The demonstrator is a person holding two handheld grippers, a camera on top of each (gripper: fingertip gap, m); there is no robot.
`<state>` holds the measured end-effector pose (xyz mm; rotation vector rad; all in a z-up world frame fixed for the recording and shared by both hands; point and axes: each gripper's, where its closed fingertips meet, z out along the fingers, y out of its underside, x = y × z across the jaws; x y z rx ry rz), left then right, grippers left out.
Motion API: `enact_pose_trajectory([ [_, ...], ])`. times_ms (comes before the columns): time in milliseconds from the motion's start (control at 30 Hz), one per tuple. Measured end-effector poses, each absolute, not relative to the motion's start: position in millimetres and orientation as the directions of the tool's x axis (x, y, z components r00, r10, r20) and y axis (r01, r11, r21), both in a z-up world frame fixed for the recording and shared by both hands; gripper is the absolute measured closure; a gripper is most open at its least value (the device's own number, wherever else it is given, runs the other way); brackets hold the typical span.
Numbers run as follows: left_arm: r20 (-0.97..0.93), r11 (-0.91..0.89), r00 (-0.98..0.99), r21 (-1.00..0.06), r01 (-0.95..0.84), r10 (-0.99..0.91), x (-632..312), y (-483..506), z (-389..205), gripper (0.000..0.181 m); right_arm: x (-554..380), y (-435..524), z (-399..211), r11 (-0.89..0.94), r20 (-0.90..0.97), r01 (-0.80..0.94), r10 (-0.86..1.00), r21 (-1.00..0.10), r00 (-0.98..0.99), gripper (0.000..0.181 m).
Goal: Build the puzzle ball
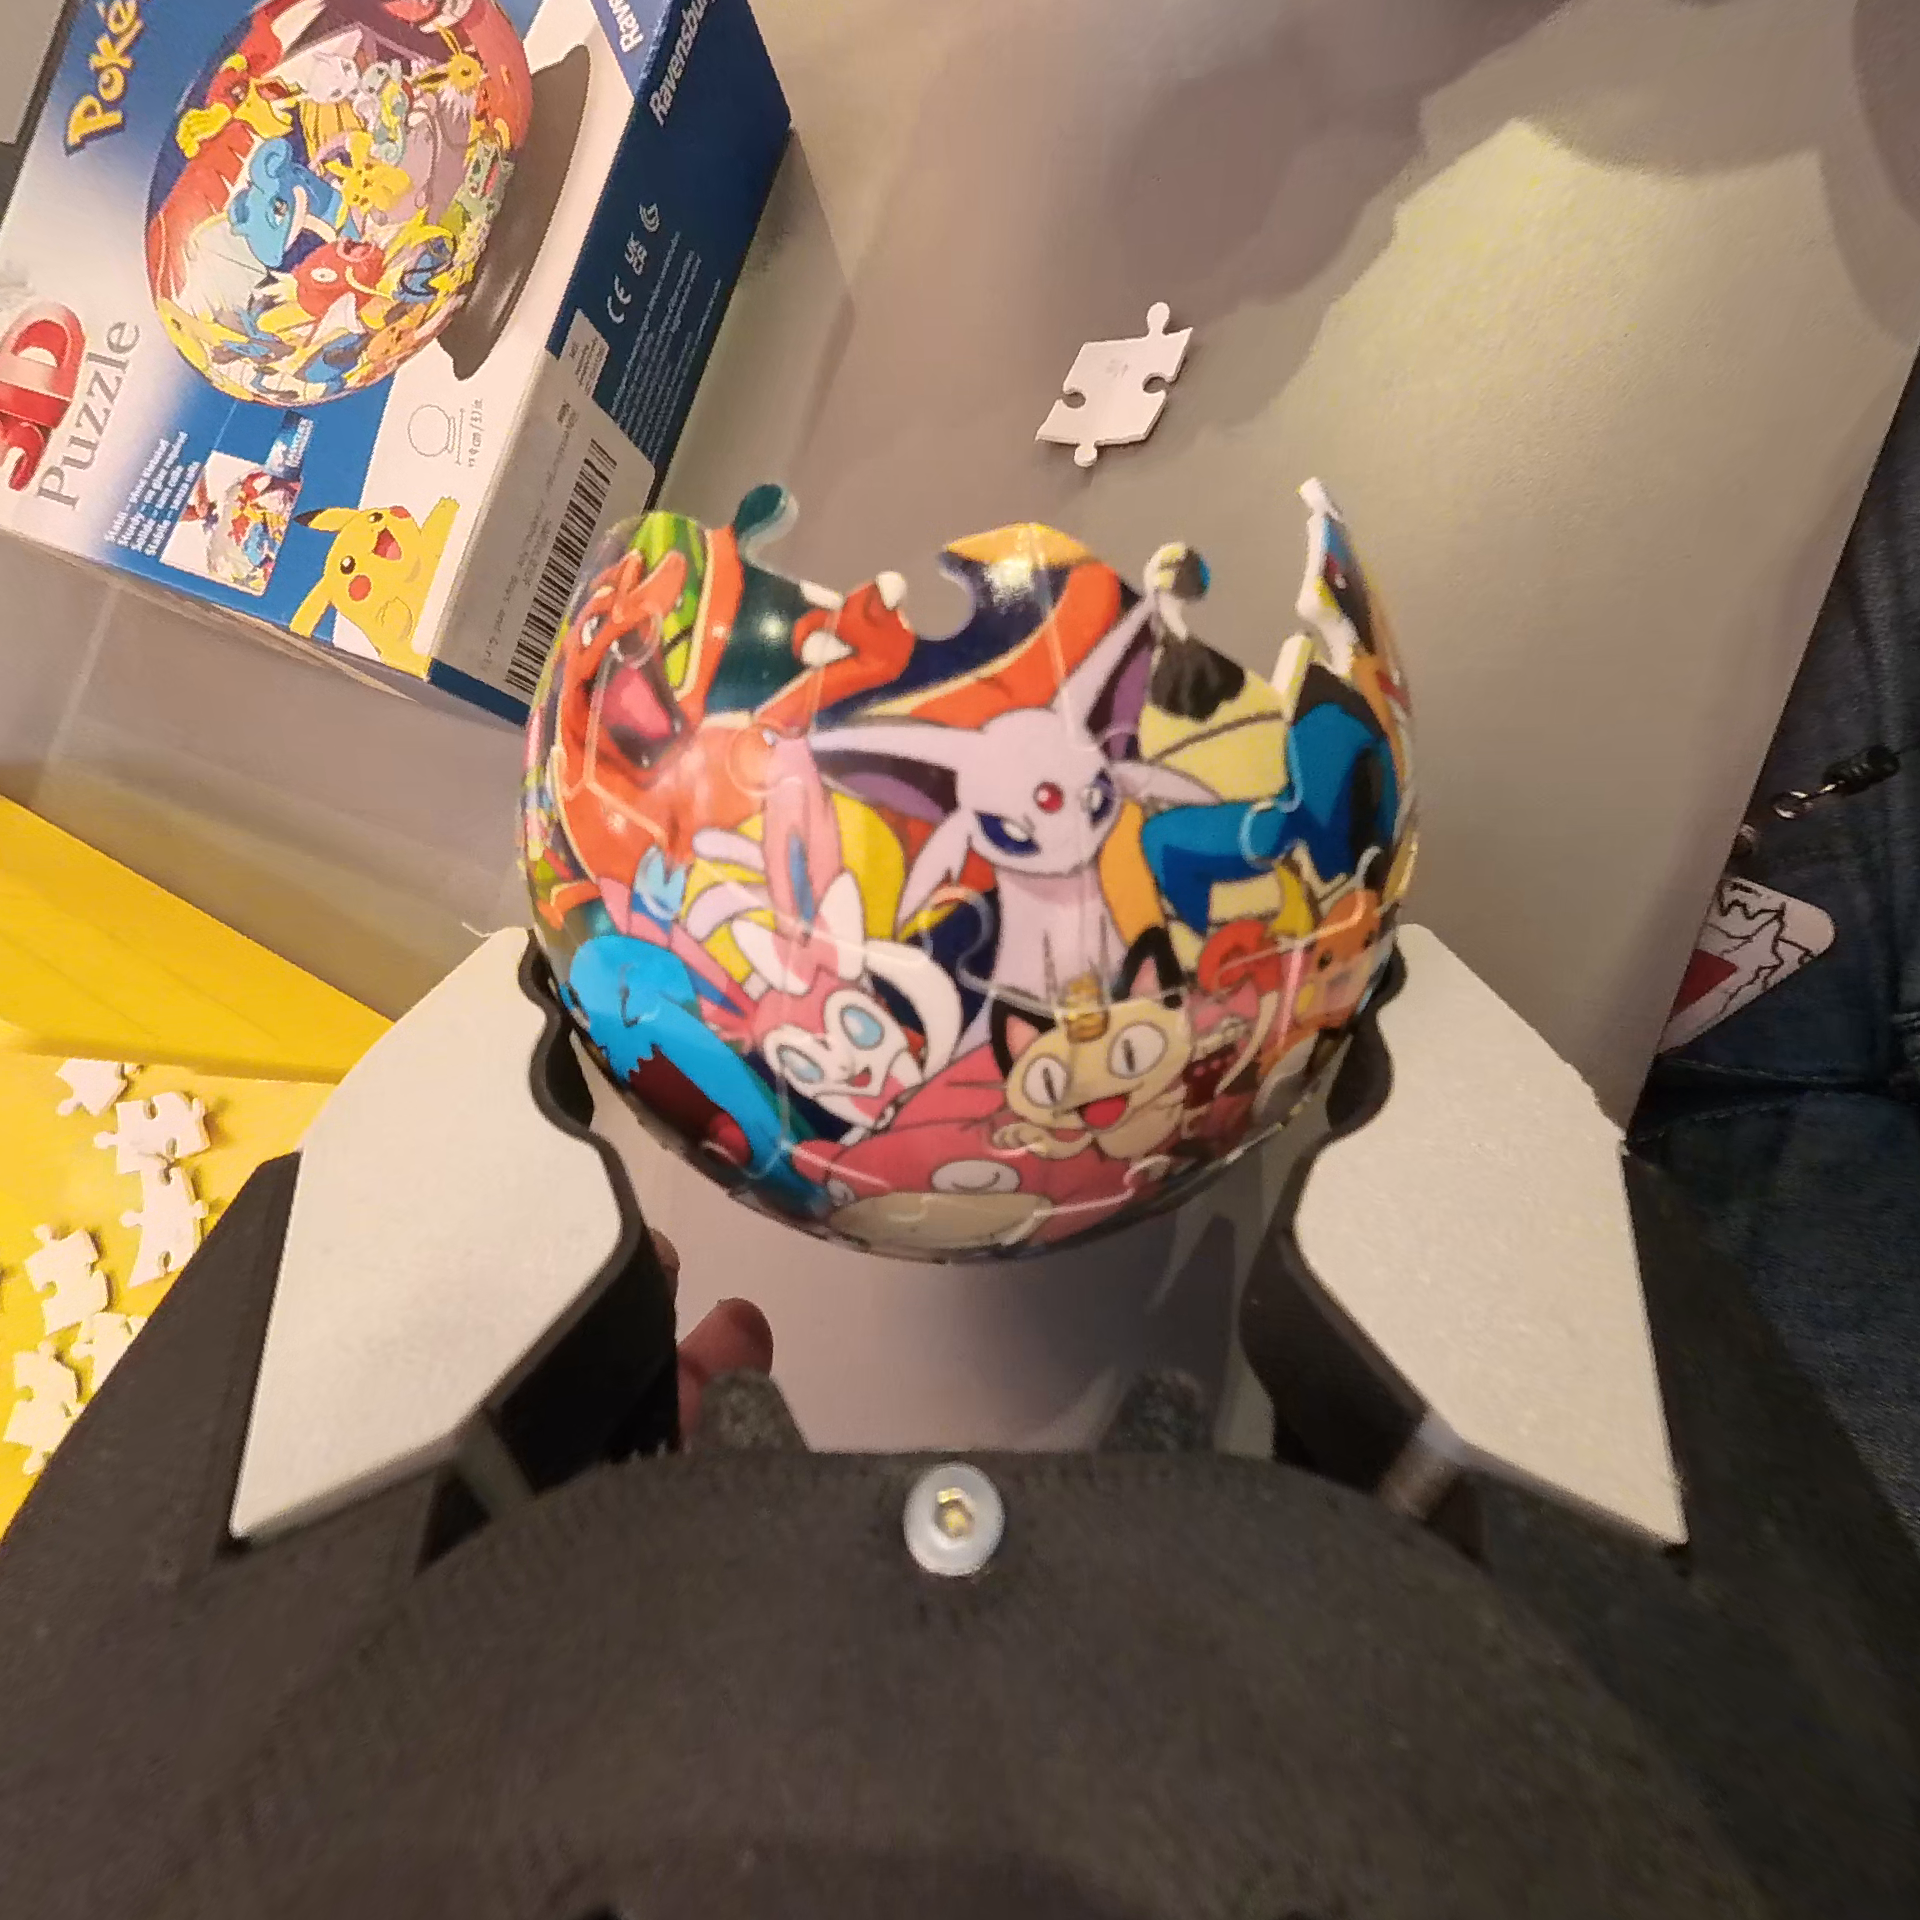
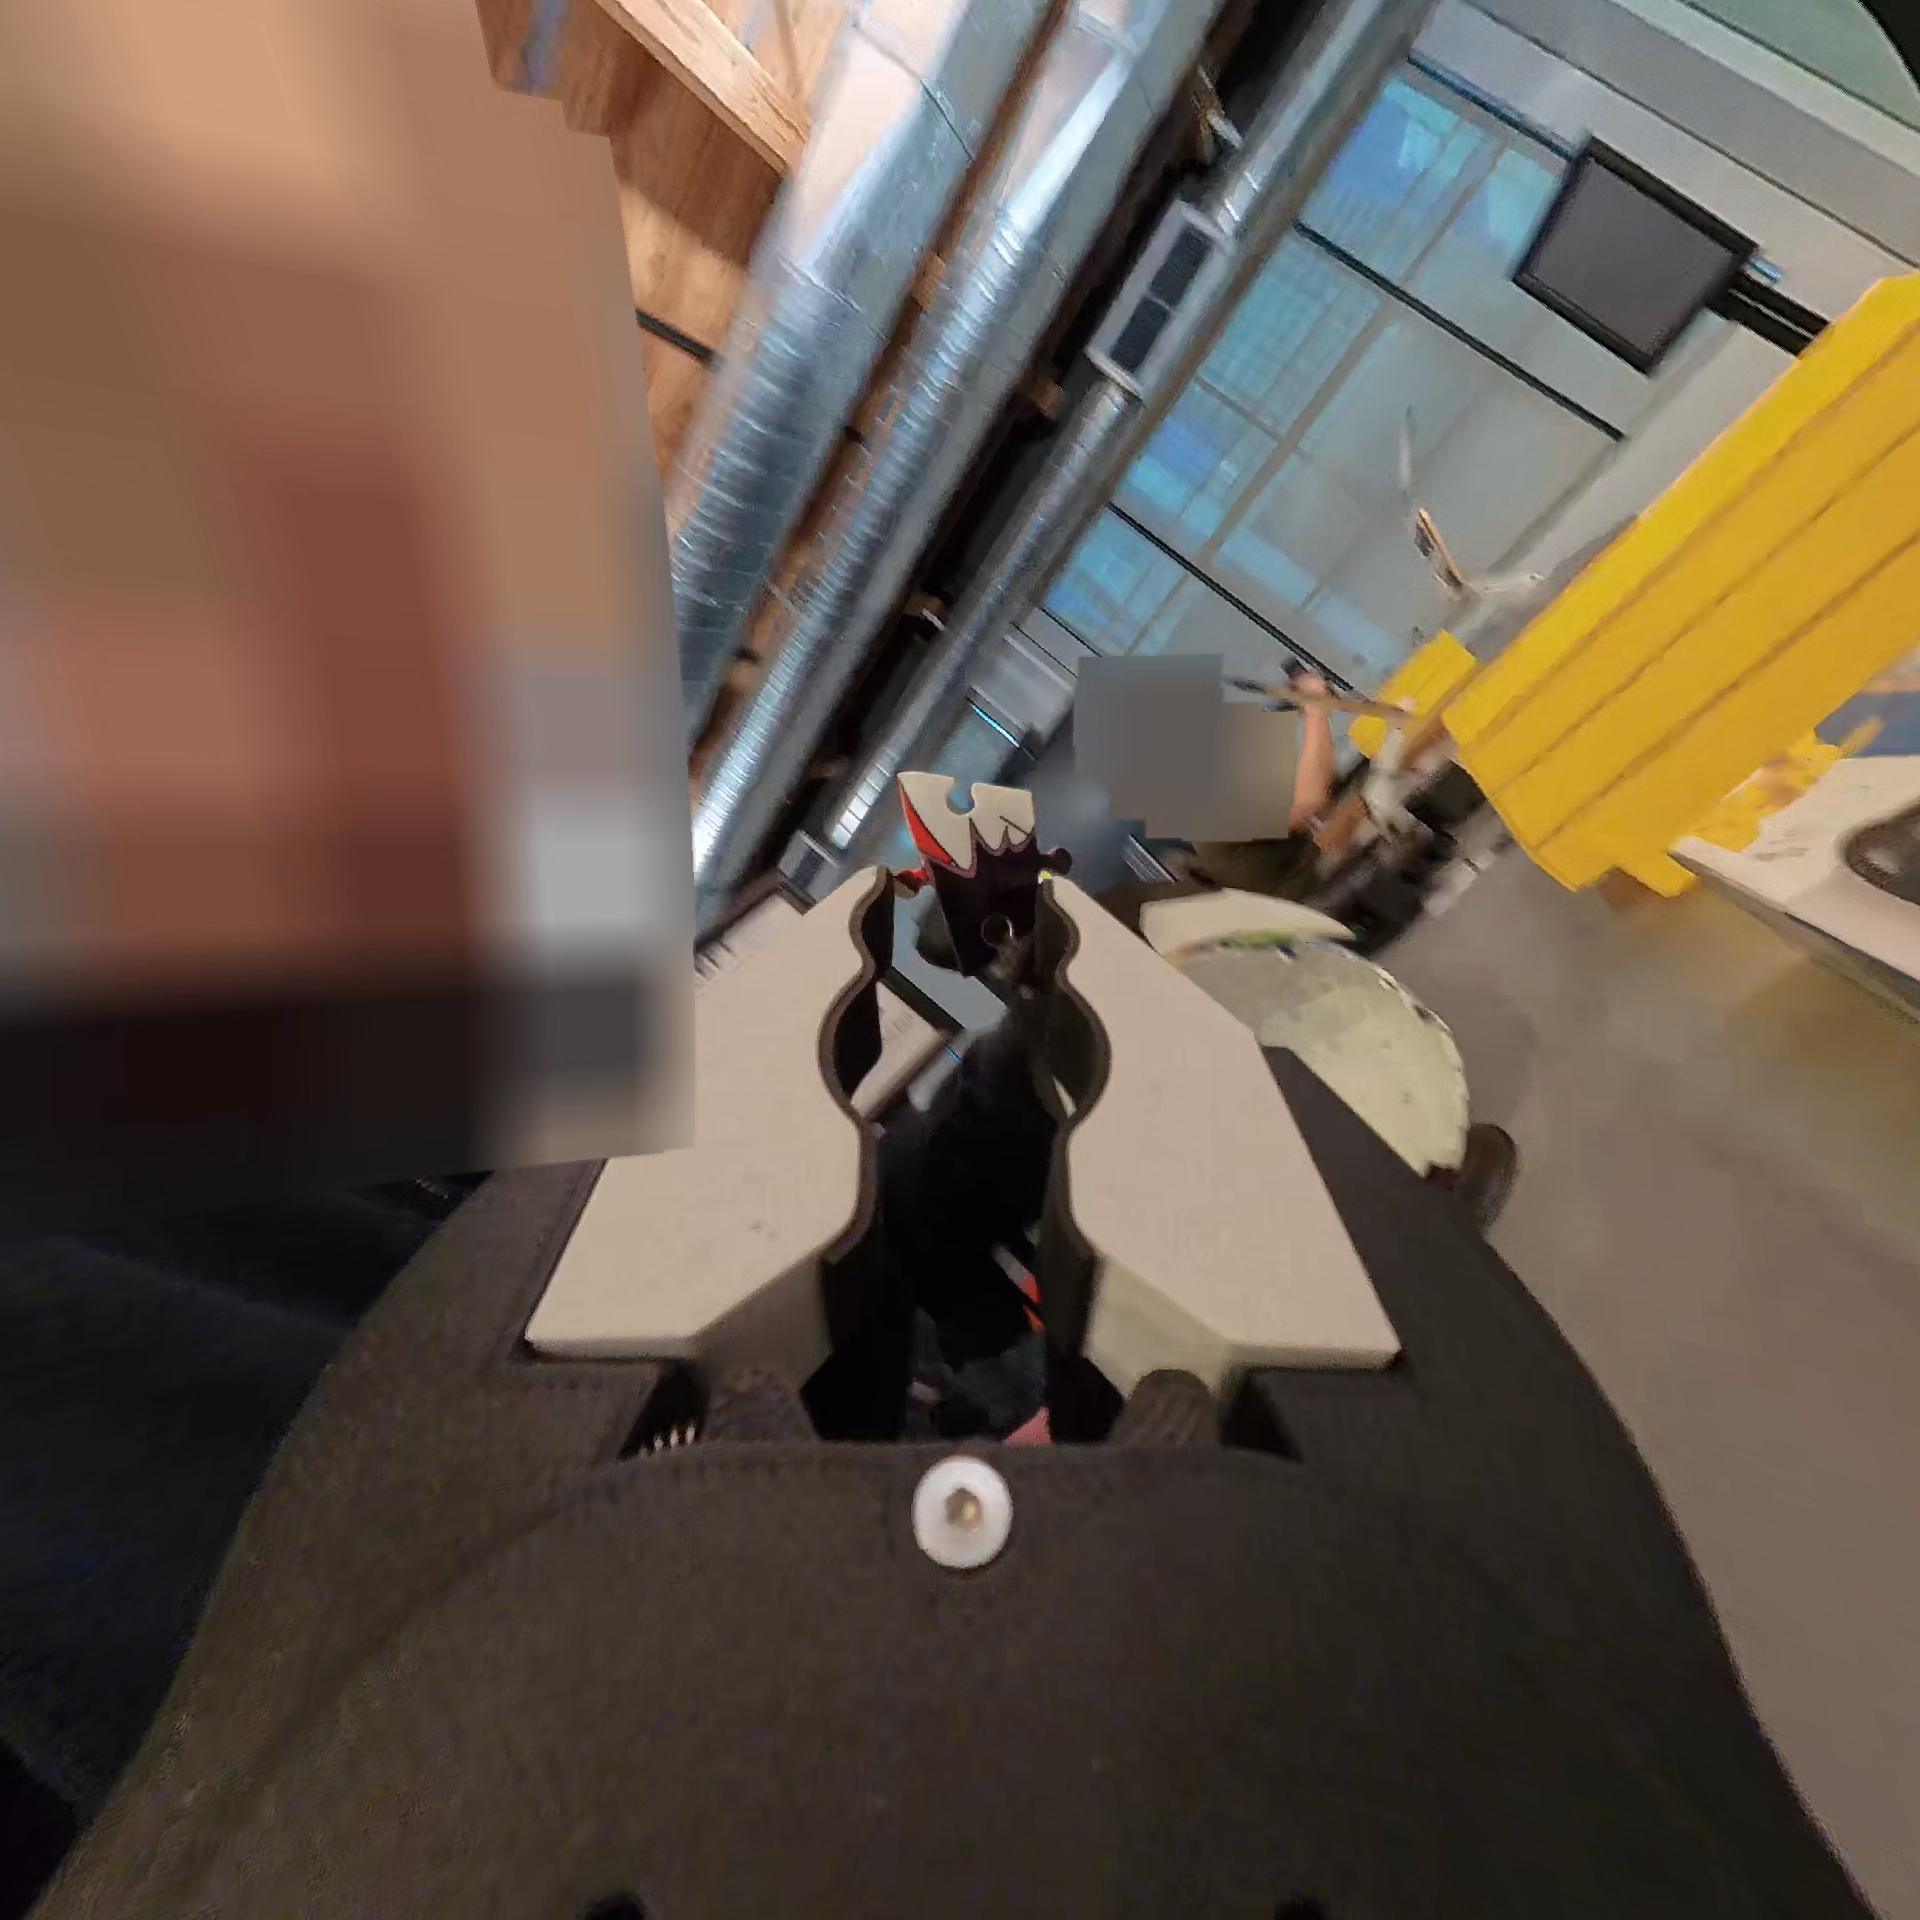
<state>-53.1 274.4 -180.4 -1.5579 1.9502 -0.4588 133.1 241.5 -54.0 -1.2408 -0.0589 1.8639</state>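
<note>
Colourful half-built puzzle ball [image 1: 966,883] upright, jagged rim, loose piece [image 2: 971,878] seemingly tilted

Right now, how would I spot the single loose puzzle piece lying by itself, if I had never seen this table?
Start at the big blue puzzle box at the back left of the grey table. Look right, past the half-built puzzle ball held in the left gripper. The lone piece lies flat beyond the ball, white side up, unlike the heaped pieces on the yellow surface.

The puzzle box [image 1: 343,312] beside the puzzle ball [image 1: 966,883] runs past the picture's edge; the ball's underside and far side stay hidden.
</note>
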Motion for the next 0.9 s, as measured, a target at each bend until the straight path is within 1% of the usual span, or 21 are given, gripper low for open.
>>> enact_pose_trajectory([
  [33,-0.234,0.254,-0.136,-0.602,-0.757,-0.963,-53,274,-180,0.043,129,241,-60,-0.621,-0.734,-0.591,0.676,-0.515,-0.070,0.156],
  [133,-0.232,0.252,-0.136,-0.605,-0.756,-0.963,-53,274,-180,0.043,114,241,-77,-0.621,-0.727,-0.449,0.679,-0.643,0.101,0.156],
  [200,-0.233,0.253,-0.136,-0.604,-0.756,-0.963,-53,274,-181,0.043,97,240,-91,-0.611,-0.680,-0.312,0.700,-0.728,0.217,0.156],
  [233,-0.233,0.253,-0.136,-0.604,-0.756,-0.963,-52,274,-181,0.043,88,240,-97,-0.608,-0.659,-0.255,0.705,-0.752,0.261,0.156],
  [333,-0.234,0.252,-0.134,-0.602,-0.758,-0.963,-53,274,-180,0.043,63,238,-125,-0.590,-0.567,-0.059,0.738,-0.805,0.366,0.156],
  [400,-0.234,0.250,-0.131,-0.602,-0.758,-0.963,-53,274,-180,0.043,48,236,-145,-0.572,-0.500,0.060,0.760,-0.818,0.415,0.156],
  [433,-0.235,0.250,-0.131,-0.602,-0.758,-0.963,-53,274,-180,0.043,41,234,-155,-0.546,-0.449,0.129,0.783,-0.828,0.431,0.155],
  [500,-0.235,0.250,-0.131,-0.603,-0.758,-0.963,-53,274,-180,0.043,32,232,-176,-0.455,-0.287,0.294,0.834,-0.840,0.471,0.155],
  [600,-0.233,0.249,-0.131,-0.604,-0.758,-0.964,-54,274,-180,0.043,24,230,-200,-0.303,-0.049,0.499,0.887,-0.812,0.460,0.156],
  [633,-0.233,0.249,-0.131,-0.603,-0.758,-0.964,-54,274,-180,0.043,25,232,-208,-0.252,0.038,0.564,0.892,-0.786,0.451,0.156],
  [700,-0.235,0.250,-0.131,-0.602,-0.759,-0.963,-54,274,-180,0.043,33,239,-220,-0.129,0.257,0.708,0.874,-0.695,0.412,0.155],
  [767,-0.236,0.251,-0.132,-0.601,-0.759,-0.963,-54,274,-180,0.043,39,242,-225,0.007,0.447,0.812,0.838,-0.583,0.314,0.155],
  [900,-0.238,0.255,-0.135,-0.597,-0.761,-0.962,-53,274,-181,0.043,45,248,-222,0.150,0.652,0.892,0.734,-0.427,0.189,0.155],
])
